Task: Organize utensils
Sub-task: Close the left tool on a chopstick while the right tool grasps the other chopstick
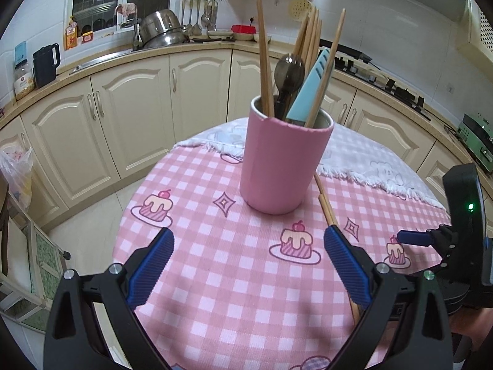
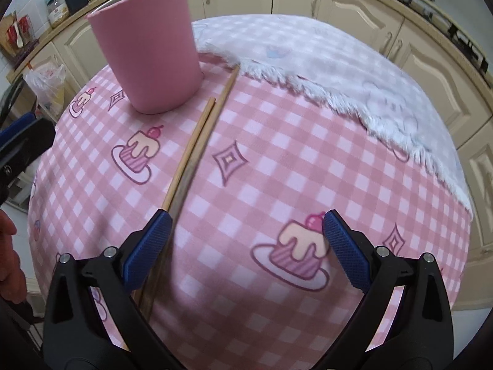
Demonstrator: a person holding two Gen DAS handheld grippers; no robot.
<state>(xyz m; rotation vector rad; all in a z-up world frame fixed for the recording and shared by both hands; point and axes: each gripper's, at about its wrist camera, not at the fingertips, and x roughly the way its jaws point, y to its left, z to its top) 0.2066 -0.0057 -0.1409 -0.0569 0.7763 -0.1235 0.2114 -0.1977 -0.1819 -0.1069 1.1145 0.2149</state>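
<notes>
A pink cup point(image 1: 283, 163) stands on the pink checked tablecloth point(image 1: 215, 277). It holds several wooden chopsticks point(image 1: 265, 55), a dark spoon point(image 1: 288, 74) and a light blue utensil point(image 1: 314, 89). Two loose chopsticks point(image 2: 197, 141) lie on the cloth right of the cup point(image 2: 151, 49); they also show in the left wrist view point(image 1: 326, 209). My left gripper point(image 1: 248, 243) is open and empty, in front of the cup. My right gripper point(image 2: 246, 228) is open and empty, its left finger beside the chopsticks' near ends. The right gripper's body shows in the left wrist view point(image 1: 462, 225).
A white fringed towel point(image 2: 354, 71) covers the table's far side. Cream cabinets point(image 1: 123, 108) and a counter with a sink, steel bowls point(image 1: 163, 30) and a black kettle point(image 1: 46, 61) curve behind. A plastic bag point(image 1: 15, 169) hangs at left.
</notes>
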